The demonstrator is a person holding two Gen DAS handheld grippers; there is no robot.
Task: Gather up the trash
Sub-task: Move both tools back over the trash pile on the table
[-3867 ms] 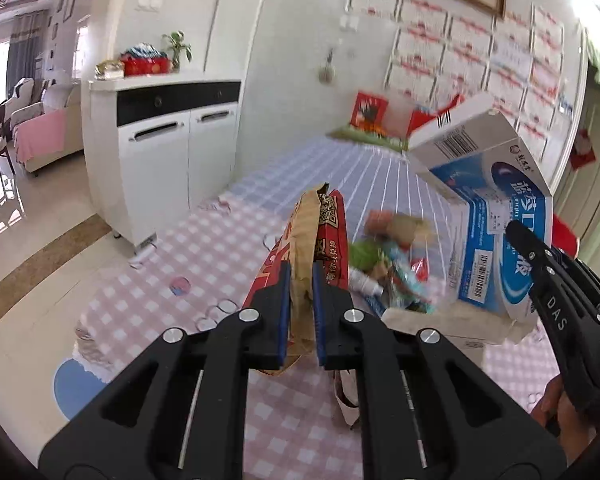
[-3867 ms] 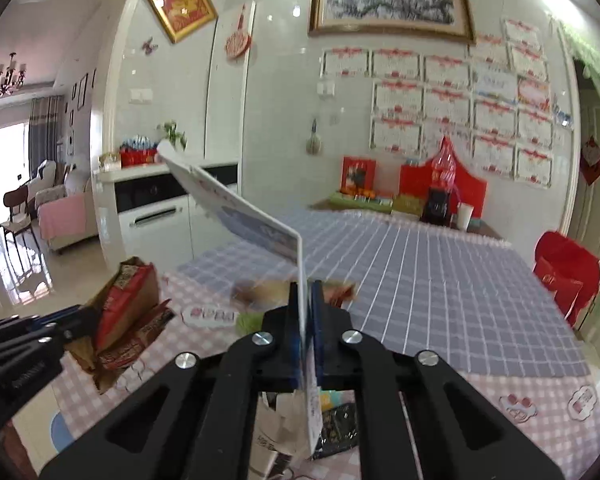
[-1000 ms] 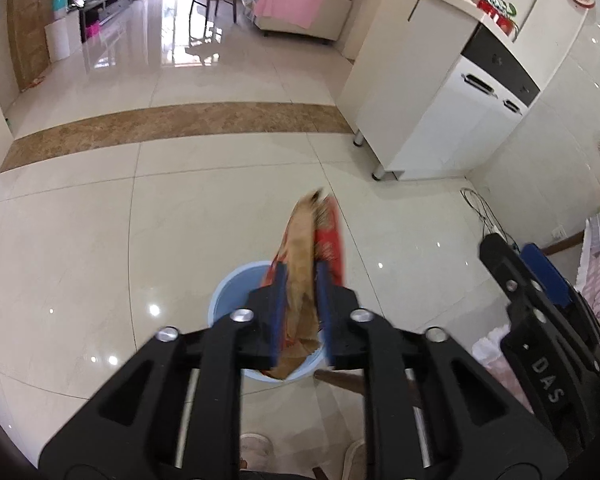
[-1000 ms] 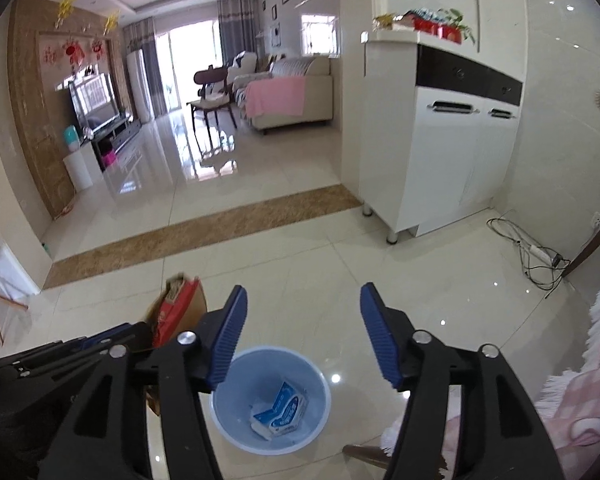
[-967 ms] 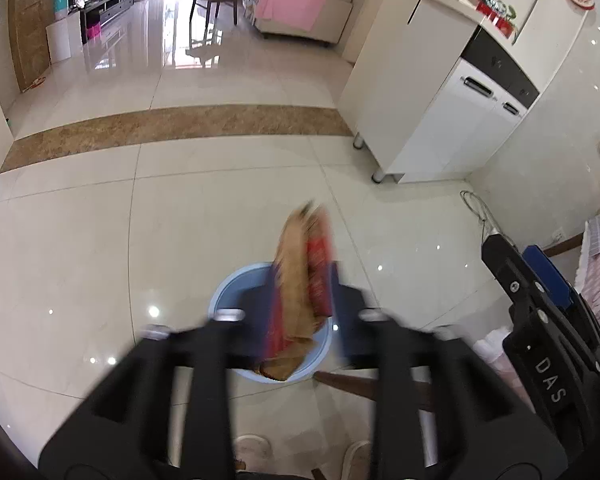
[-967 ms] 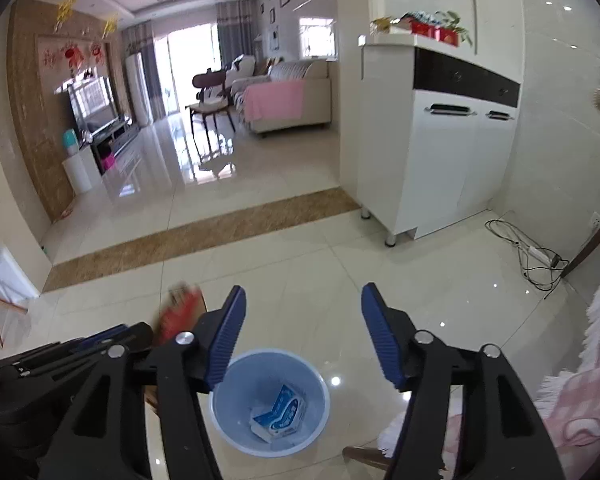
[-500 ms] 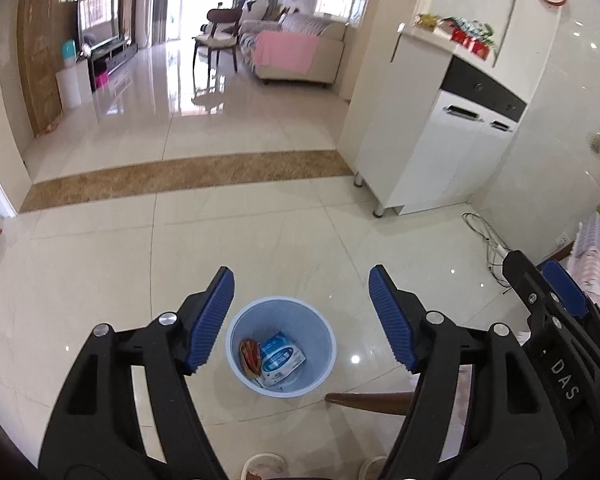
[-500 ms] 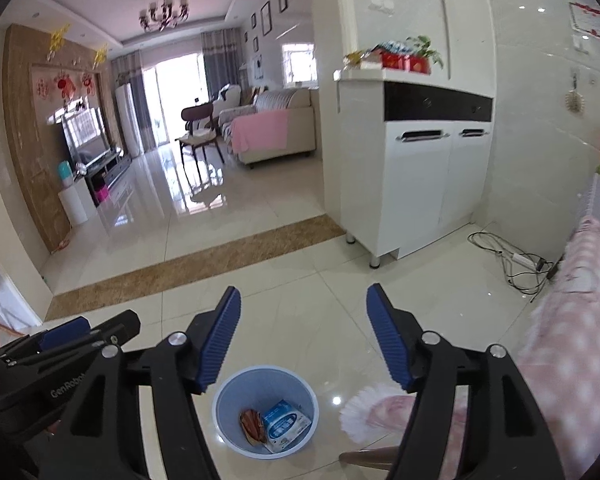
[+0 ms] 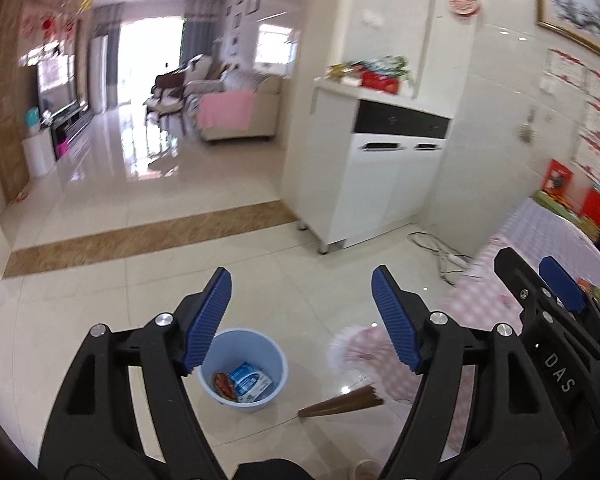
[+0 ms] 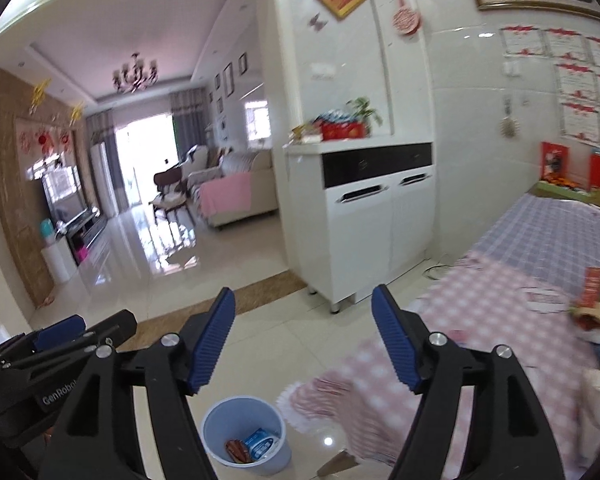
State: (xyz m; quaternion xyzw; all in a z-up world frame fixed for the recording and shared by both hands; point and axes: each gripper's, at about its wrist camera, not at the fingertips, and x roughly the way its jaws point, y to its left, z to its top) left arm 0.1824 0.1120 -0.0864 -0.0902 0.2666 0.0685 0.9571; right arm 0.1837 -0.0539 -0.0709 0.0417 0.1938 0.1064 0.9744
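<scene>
A light blue trash bin (image 9: 278, 354) stands on the tiled floor beside the table corner; it also shows in the right wrist view (image 10: 216, 426). Inside lie a blue and white box (image 9: 249, 380) and a red snack wrapper (image 9: 223, 385), also seen in the right wrist view as the box (image 10: 261, 442) and the wrapper (image 10: 236, 450). My left gripper (image 9: 301, 318) is open and empty above the bin. My right gripper (image 10: 303, 338) is open and empty, to the right of the left one. More trash (image 10: 598, 300) lies on the table at the right.
The table with a pink and purple checked cloth (image 10: 500, 304) fills the right side. A wooden chair leg (image 9: 340, 402) juts out by the bin. A white cabinet (image 10: 372, 220) stands against the wall, with a cable (image 9: 440, 248) on the floor beside it.
My left gripper opened and dropped the red wrapper into the bin, next to the box. Both grippers have since tilted up and swung right toward the table.
</scene>
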